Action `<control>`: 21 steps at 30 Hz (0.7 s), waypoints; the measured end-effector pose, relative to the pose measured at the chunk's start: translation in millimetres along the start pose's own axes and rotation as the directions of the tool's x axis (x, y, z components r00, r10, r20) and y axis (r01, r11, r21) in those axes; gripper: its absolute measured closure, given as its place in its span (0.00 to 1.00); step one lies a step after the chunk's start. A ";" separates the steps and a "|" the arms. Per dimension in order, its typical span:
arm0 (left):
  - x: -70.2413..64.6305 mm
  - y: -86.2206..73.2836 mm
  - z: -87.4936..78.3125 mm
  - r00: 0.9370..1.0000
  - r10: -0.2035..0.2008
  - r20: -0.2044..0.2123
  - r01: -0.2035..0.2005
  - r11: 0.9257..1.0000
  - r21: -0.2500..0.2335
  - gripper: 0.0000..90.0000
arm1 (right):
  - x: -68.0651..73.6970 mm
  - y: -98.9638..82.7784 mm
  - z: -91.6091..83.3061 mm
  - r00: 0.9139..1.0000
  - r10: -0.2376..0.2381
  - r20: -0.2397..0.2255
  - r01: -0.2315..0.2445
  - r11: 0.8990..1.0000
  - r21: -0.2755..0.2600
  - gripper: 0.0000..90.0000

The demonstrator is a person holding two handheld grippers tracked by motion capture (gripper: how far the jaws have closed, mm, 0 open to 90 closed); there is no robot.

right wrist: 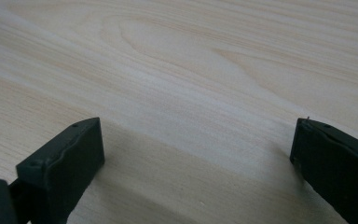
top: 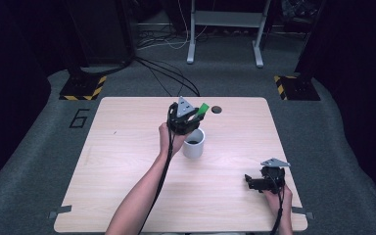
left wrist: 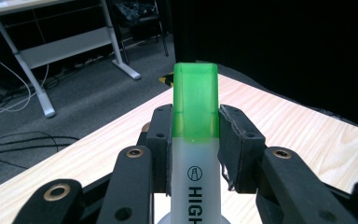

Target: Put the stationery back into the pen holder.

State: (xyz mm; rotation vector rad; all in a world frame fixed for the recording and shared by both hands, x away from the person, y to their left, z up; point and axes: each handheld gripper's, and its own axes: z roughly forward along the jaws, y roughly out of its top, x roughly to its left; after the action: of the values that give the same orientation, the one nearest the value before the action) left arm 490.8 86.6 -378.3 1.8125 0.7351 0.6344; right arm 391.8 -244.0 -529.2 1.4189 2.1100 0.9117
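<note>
hand-held gripper (left wrist: 195,128): clamped on green-capped highlighter (left wrist: 195,140) | below: wooden table (left wrist: 303,126)

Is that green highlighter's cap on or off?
On. The highlighter wears its green cap, which pokes out between the left gripper's fingers clamped on it.

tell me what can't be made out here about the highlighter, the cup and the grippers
- Highlighter: lower body cut off by the bottom edge of the left gripper view; the print reads no further than "HIGH".
- White cup: the inside looks dark in the high view; too small to tell what it holds.
- Left gripper: its pads are too small to see in the high view.
- Right gripper: bodies of the open jaws cut off by the frame edges.
</note>
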 end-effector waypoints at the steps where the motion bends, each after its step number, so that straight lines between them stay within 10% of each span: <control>1: 0.8 -0.4 1.0 1.000 0.005 0.007 -0.005 1.000 -0.003 0.74 | 0.0 0.0 0.0 1.000 0.000 0.000 0.000 1.000 0.000 0.03; 21: 4.0 -29.6 27.4 0.998 -0.056 -0.001 0.056 0.997 -0.046 0.74 | -0.1 -0.2 -0.1 1.000 -0.004 -0.001 0.004 1.000 -0.002 0.03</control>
State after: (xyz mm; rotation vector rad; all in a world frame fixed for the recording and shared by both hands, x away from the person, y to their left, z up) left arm 507.4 80.9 -414.8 1.7435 0.7637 0.6120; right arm 391.7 -244.2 -529.2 1.4127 2.1115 0.9127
